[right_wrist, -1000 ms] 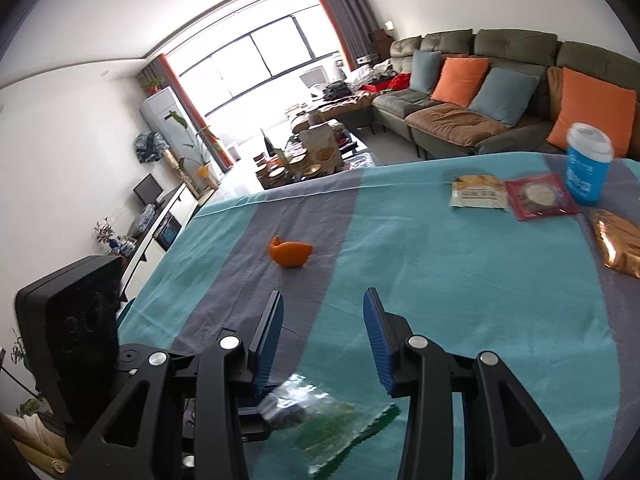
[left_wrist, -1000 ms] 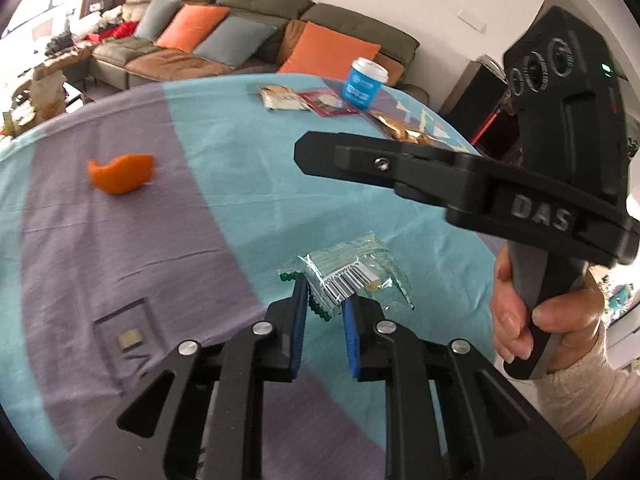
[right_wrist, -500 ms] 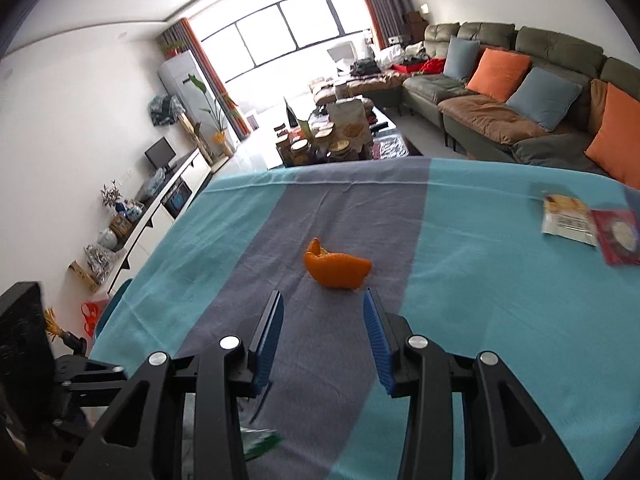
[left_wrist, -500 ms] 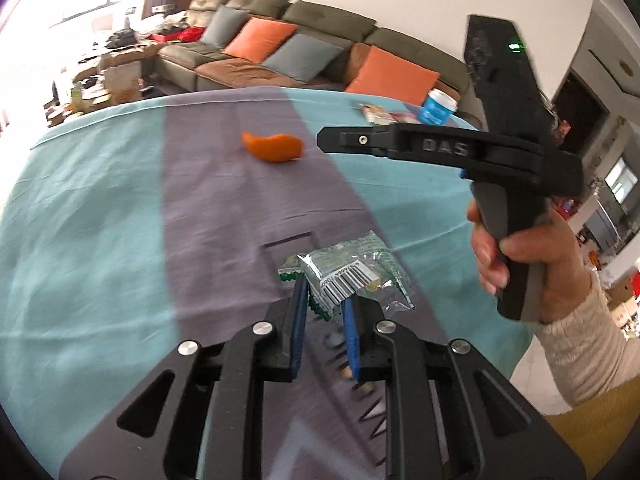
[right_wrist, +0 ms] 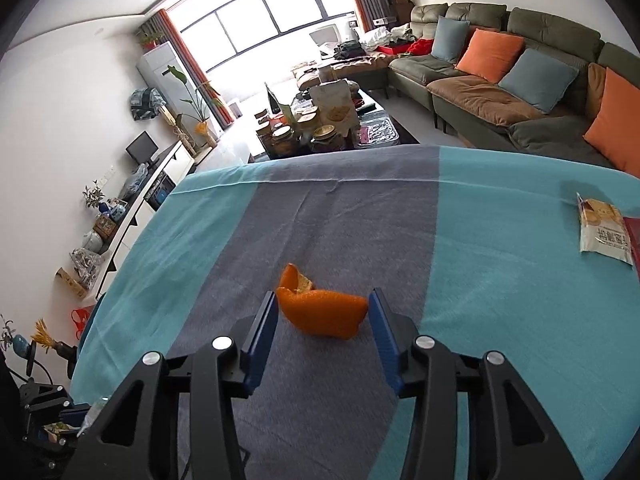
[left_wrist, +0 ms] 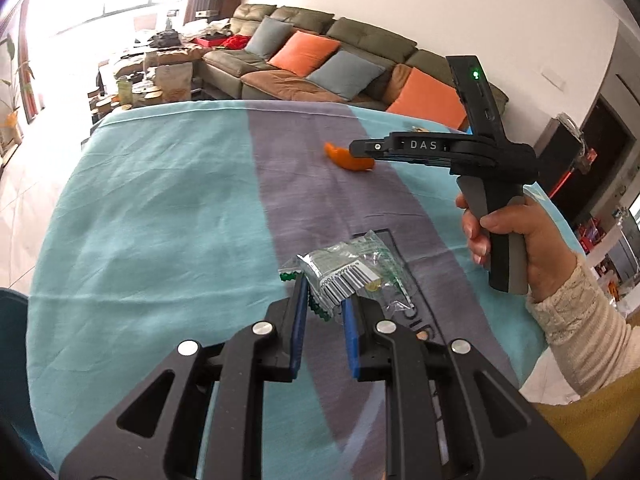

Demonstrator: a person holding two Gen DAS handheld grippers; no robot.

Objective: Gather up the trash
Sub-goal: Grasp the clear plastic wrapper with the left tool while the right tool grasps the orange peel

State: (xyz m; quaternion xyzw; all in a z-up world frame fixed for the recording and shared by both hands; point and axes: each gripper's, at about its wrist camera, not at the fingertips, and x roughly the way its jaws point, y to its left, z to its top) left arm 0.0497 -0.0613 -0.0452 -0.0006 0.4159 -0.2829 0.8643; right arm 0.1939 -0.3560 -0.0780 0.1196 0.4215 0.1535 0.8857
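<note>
Teal-and-grey cloth (right_wrist: 500,300): spread over the table.
Right gripper (right_wrist: 323,312): held wide open, the peel framed between its blue pads, neither pad seen touching it.
Left gripper (left_wrist: 325,300): clamped on the wrapper, held above the cloth.
Wrapper (left_wrist: 352,276): clear, crinkled, barcoded.
Peel (right_wrist: 322,312): orange, lying on the grey stripe.

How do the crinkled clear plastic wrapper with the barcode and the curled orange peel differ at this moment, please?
The crinkled clear plastic wrapper is clamped in the left gripper; the curled orange peel lies on the cloth between the open right gripper fingers, ungripped. The wrapper is thin, shiny and printed; the peel is thick, matte and plain orange. Both are trash.
</note>
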